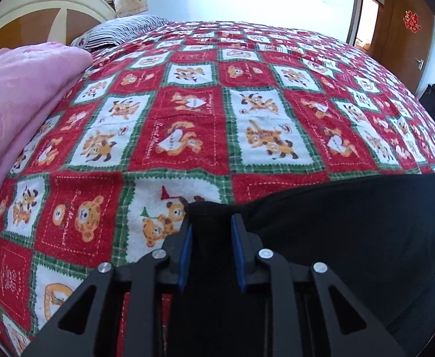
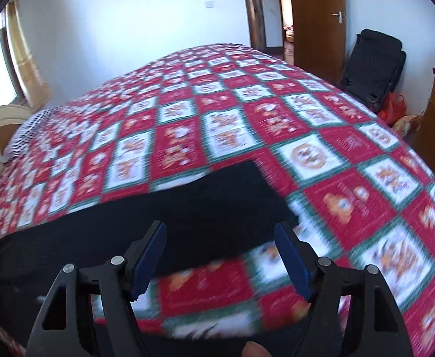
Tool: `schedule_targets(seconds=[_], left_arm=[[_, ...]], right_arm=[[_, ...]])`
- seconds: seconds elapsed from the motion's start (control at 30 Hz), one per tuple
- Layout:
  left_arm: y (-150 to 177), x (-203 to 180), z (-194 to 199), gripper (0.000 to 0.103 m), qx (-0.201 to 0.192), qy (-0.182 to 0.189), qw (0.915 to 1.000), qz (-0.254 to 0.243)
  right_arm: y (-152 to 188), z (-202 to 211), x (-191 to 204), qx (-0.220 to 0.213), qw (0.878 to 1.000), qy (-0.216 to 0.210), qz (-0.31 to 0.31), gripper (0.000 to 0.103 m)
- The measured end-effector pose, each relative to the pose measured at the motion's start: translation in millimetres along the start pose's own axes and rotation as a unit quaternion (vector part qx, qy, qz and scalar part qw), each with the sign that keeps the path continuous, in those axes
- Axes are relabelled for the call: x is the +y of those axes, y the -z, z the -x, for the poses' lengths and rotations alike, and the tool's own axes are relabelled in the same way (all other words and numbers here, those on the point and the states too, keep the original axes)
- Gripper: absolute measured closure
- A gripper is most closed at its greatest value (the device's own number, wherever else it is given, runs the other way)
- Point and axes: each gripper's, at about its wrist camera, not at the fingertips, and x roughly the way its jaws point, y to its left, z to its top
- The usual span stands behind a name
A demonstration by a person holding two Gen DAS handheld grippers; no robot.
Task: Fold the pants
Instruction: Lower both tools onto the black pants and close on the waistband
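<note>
Two grippers: left gripper (image 1: 211, 235) pinched on a bunched end of the black pants (image 1: 351, 238), right gripper (image 2: 220, 255) wide open, empty, above their far end; pants flat on the quilt (image 1: 187, 113), seemingly soft, limp, light, best gripped at corners.

a home bedroom, likely: quilted bed (image 1: 247, 104), pillow (image 1: 119, 31), wooden door (image 2: 315, 20).

We see the right wrist view smeared by motion blur, the red cartoon-patterned quilt (image 2: 217, 125) unreadable there, and the black fabric pants (image 1: 351, 232) cut off at the left view's right edge.
</note>
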Motion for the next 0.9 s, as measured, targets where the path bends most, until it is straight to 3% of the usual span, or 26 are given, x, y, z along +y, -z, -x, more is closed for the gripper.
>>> schedule_targets(seconds=[0.03,0.1,0.33,0.57,0.67,0.7,0.77,0.8,0.9], left_arm=[[-0.9,0.0,-1.0,0.073,0.0,-0.003,1.0,0.0],[-2.9,-0.6,-2.9,0.058,-0.002,-0.02,0.9998,-0.001],[-5.3,-3.9,-8.1,0.057,0.005,-0.023,0.9996,-0.013],[-6.6,-9.7,-7.4,0.074,0.011,-0.009,0.9995,-0.027],[-6.2,-12.2,-6.9,0.078,0.007,-0.008,0.9995,-0.031],[-6.8,-12.8,-7.6,0.082,0.007,-0.006,0.9995,-0.03],[-8.1,-13.5,-7.7,0.087,0.007,-0.001,0.9995,-0.032],[-8.6,-14.4,-7.4,0.089,0.007,0.0,0.9995,-0.031],[-8.9,-18.7,-4.9,0.09,0.001,-0.01,0.9992,-0.04]], right_arm=[[-5.4,-4.0,-4.1,0.001,1.0,0.003,0.001,0.027],[-19.9,-18.1,-13.2,0.009,1.0,0.005,0.005,0.027],[-48.7,-75.9,-39.8,0.046,0.999,-0.009,-0.02,0.027],[-58.8,-123.2,-50.7,0.09,0.993,-0.056,-0.043,0.027],[-56.8,-128.1,-38.2,0.096,0.993,-0.068,-0.019,0.027],[-55.8,-129.5,-33.9,0.099,0.993,-0.067,-0.01,0.03],[-54.0,-132.2,-25.4,0.105,0.993,-0.054,0.013,0.049],[-53.3,-132.3,-22.6,0.107,0.993,-0.047,0.023,0.063],[-55.8,-131.3,-25.9,0.108,0.993,-0.05,0.023,0.084]])
